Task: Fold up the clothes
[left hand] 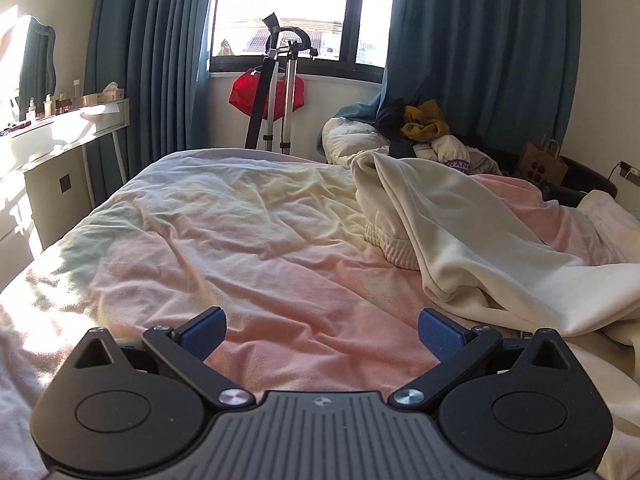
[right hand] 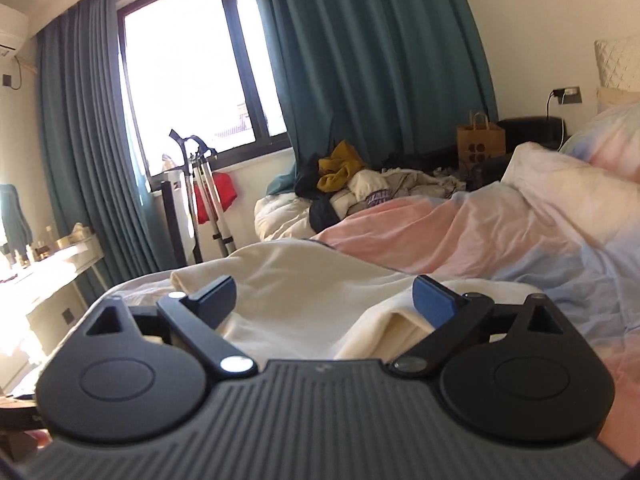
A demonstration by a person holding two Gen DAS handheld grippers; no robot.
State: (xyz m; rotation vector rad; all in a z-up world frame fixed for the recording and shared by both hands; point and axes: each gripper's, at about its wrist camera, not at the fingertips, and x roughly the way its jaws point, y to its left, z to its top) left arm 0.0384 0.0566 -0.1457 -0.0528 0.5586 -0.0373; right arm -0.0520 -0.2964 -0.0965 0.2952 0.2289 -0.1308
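Observation:
A cream sweatshirt (left hand: 460, 224) with a ribbed cuff lies crumpled on the right half of the pink bed cover (left hand: 240, 240). My left gripper (left hand: 322, 334) hovers open over bare cover, left of the garment's near edge, with nothing between its blue pads. In the right wrist view the same cream sweatshirt (right hand: 320, 280) lies directly ahead, bunched in folds. My right gripper (right hand: 324, 298) is open just above it, jaws wide apart, and grips nothing. A heap of other clothes (right hand: 360, 184) lies at the far side of the bed.
A white dresser (left hand: 60, 140) with bottles stands along the left wall. A folded metal stand (left hand: 276, 92) with a red cloth leans under the window. Teal curtains (left hand: 480, 60) hang either side. A paper bag (right hand: 480, 136) and pillows (right hand: 580, 184) sit at the right.

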